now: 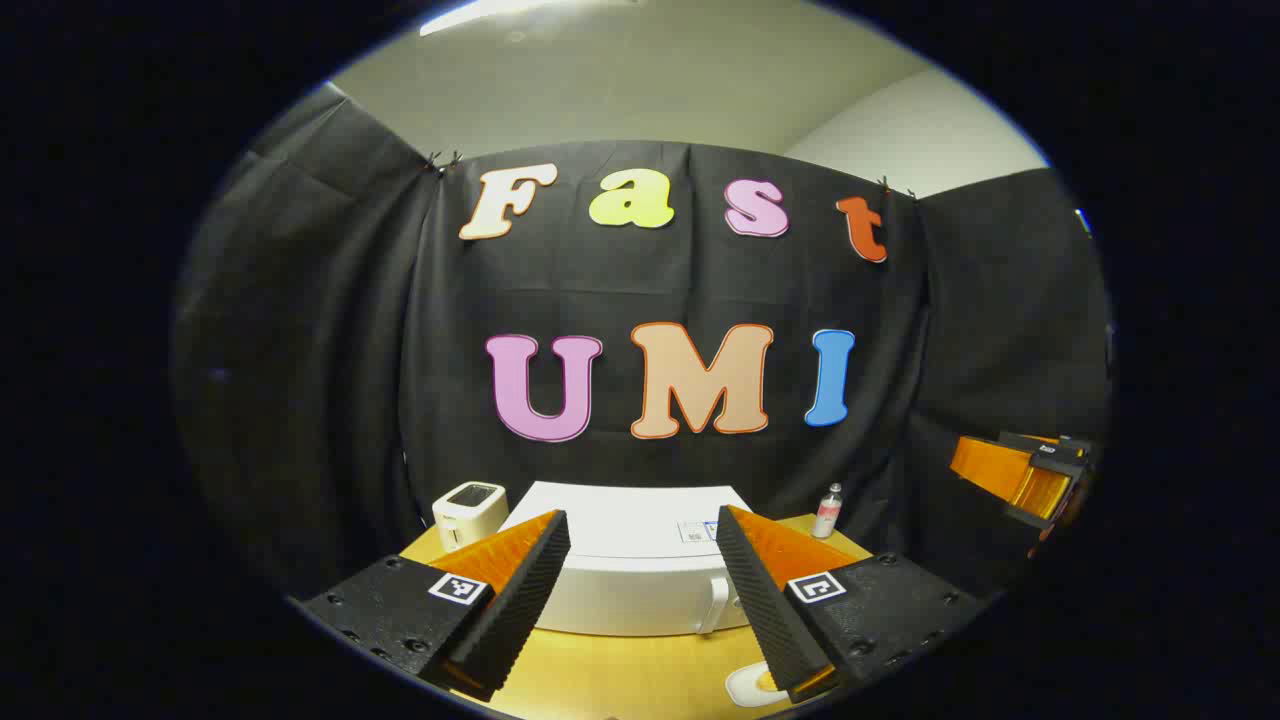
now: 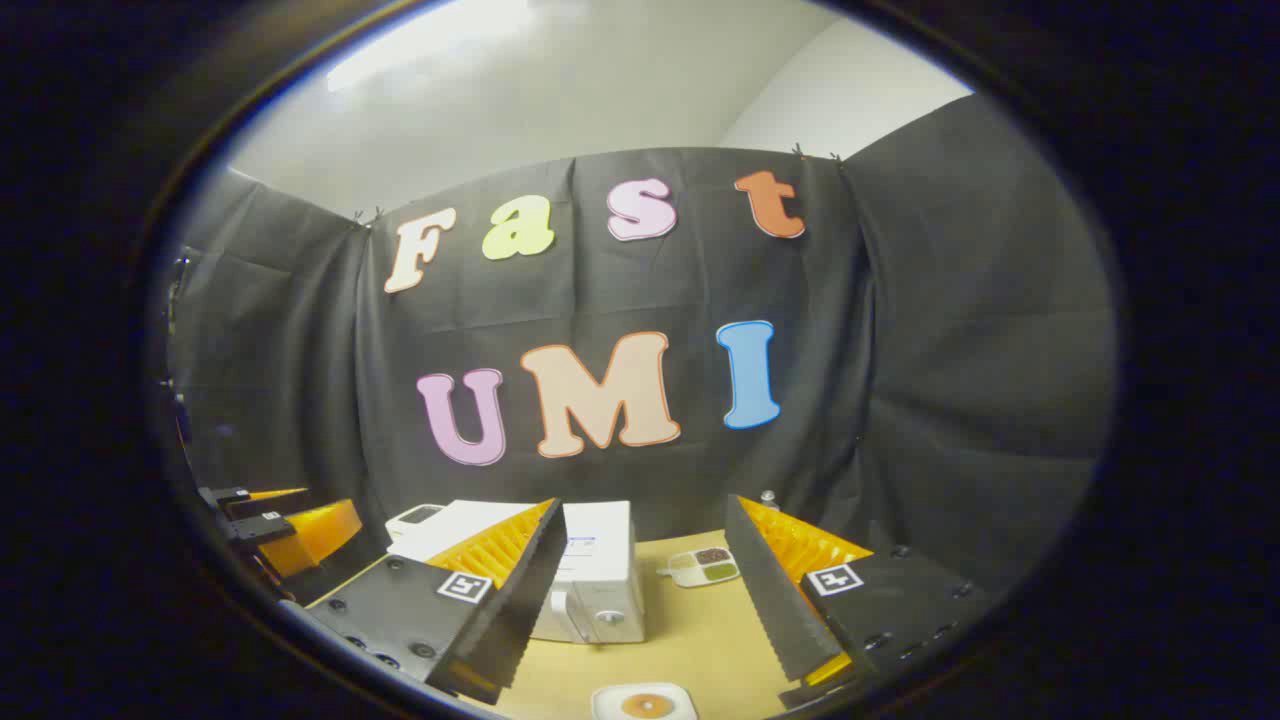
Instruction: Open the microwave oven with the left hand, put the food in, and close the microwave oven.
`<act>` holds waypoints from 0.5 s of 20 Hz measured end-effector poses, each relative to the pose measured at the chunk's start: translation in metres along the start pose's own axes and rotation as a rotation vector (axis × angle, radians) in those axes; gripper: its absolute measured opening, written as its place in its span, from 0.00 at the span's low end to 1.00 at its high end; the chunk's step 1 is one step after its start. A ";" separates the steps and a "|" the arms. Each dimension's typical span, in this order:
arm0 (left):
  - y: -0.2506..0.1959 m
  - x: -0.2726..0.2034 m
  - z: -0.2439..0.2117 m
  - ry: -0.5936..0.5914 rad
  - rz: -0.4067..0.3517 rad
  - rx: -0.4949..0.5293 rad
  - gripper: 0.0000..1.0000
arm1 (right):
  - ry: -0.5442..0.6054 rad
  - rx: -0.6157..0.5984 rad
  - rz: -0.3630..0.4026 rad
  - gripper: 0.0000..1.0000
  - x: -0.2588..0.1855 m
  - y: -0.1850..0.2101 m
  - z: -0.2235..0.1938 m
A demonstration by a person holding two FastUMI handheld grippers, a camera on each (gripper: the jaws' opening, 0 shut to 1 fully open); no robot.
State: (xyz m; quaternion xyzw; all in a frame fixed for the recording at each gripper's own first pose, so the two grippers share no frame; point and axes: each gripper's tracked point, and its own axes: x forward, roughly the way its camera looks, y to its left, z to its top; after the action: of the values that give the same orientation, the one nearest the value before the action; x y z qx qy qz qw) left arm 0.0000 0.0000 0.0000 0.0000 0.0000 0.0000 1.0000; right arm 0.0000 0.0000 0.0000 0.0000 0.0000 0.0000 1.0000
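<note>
1. Microwave (image 1: 625, 580) sits at the back of the wooden table (image 1: 620, 680), door closed, its upright handle (image 1: 715, 603) on the right side of the front.
2. Left gripper (image 1: 640, 590) is raised, well short of the microwave, jaws spread, grasping nothing.
3. Right gripper (image 2: 645, 590) is also raised, jaws spread and empty.
4. Food: a white dish (image 2: 645, 703) with a round orange piece lies at the near table edge, below the right gripper.
5. Judgement: lower the left gripper square to the handle, close on it, then pull along the door's arc.
6. Nearby: small white appliance (image 1: 468, 512) to the left, small bottle (image 1: 828, 510) to the right, compartment tray (image 2: 705, 566) beyond. None blocks the handle; the door swing may pass near the dish.
</note>
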 end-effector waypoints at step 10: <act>-0.027 0.036 -0.002 0.023 -0.015 -0.053 0.92 | 0.042 0.009 -0.054 0.98 0.016 -0.041 -0.001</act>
State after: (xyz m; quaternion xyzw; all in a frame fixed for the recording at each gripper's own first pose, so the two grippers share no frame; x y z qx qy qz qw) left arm 0.0362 -0.0268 -0.0019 -0.0264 0.0117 -0.0074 0.9996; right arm 0.0161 -0.0406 -0.0010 0.0043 0.0210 -0.0272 0.9994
